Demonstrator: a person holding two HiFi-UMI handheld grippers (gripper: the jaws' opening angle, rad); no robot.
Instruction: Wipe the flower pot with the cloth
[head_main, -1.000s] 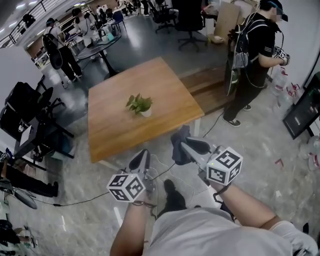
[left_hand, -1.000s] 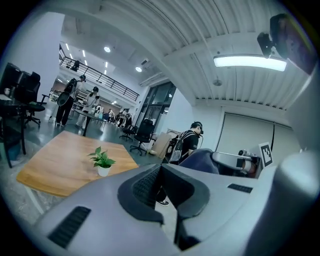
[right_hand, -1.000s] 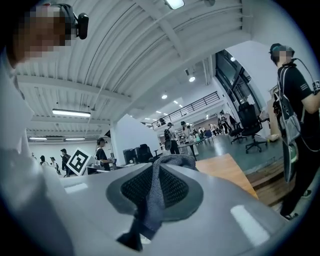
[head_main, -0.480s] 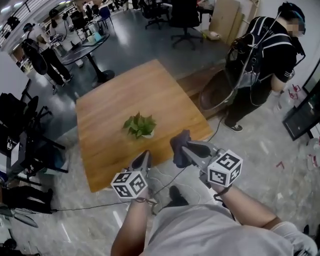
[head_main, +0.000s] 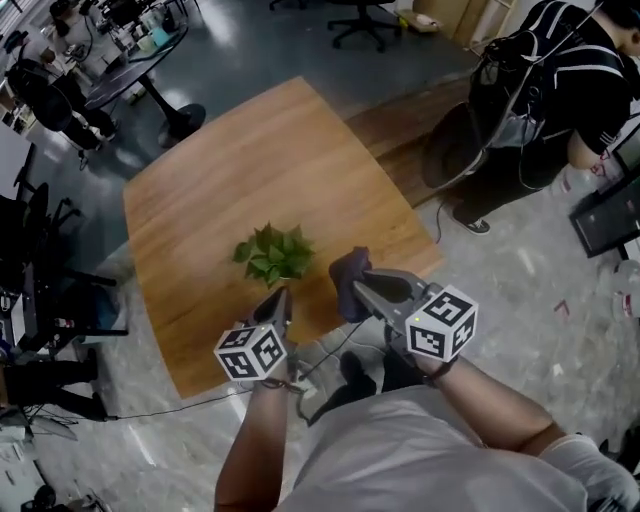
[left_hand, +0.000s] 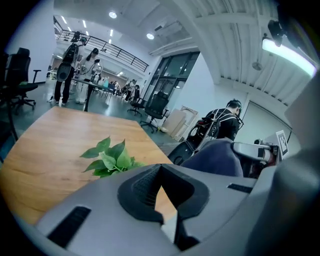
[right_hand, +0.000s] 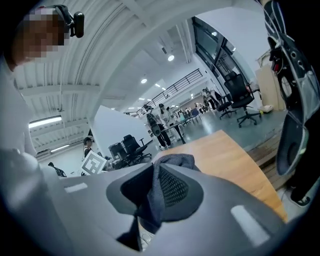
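Left gripper (head_main: 281, 300), lower centre-left: jaws pressed together, nothing between them. Potted plant (head_main: 272, 255): frame centre, on the tabletop (head_main: 220, 170), just above both grippers. Right gripper (head_main: 360, 288), right of centre: jaws pinching the dark cloth (head_main: 344, 270).

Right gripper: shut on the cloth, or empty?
Shut on the cloth: the right gripper view shows the right gripper pinching the dark grey fabric between its jaws.
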